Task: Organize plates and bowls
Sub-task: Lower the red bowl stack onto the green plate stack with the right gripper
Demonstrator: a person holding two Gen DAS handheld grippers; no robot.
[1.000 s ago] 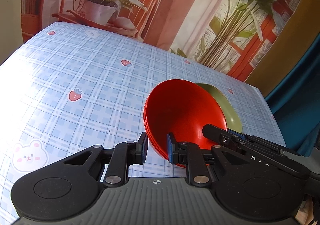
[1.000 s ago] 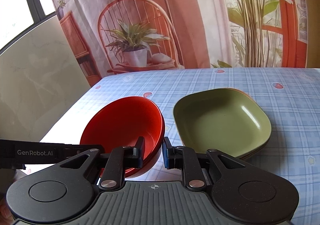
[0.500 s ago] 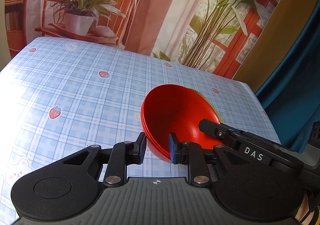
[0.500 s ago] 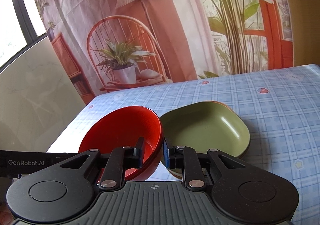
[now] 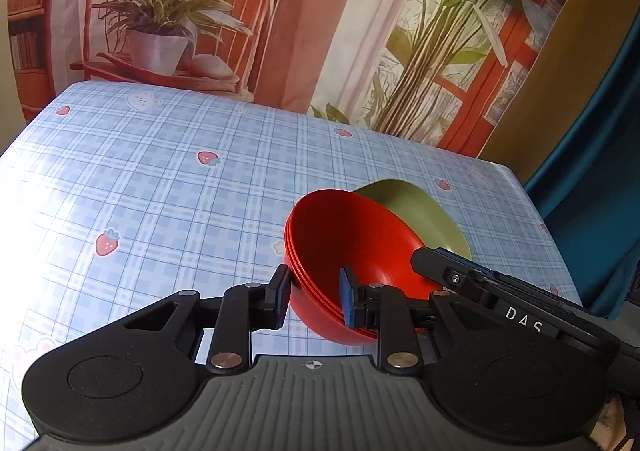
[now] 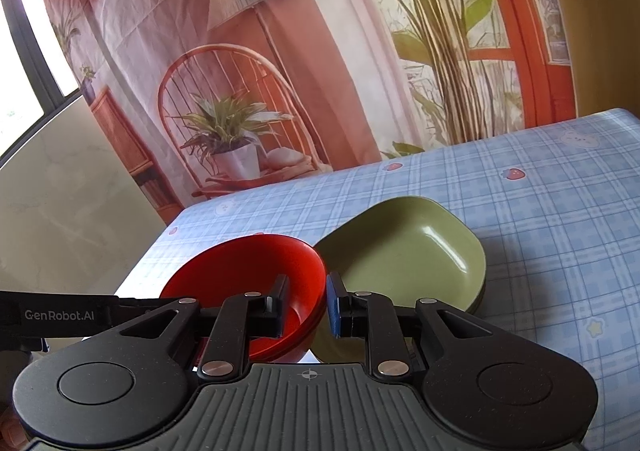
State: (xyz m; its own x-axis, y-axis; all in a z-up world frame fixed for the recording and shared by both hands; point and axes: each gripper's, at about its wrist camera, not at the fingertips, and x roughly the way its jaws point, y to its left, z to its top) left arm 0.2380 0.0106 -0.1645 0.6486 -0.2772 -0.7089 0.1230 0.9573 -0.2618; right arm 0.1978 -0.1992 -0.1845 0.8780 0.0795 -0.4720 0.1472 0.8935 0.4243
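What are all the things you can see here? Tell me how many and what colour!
round red plastic bowls: three nested by their rims, red, at the table's near edge, tilted.
square green plates: a stack, number unclear, olive green, right beside the bowls.
checked tablecloth: one, pale blue with strawberries and bears, covering the table.
printed backdrop cloth: one, orange and white with a pictured chair and plants, behind the table.
teal curtain: one, far right.
left gripper: one, black, fingers clamping the bowls' rim.
right gripper: one, black, fingers clamping the opposite rim.
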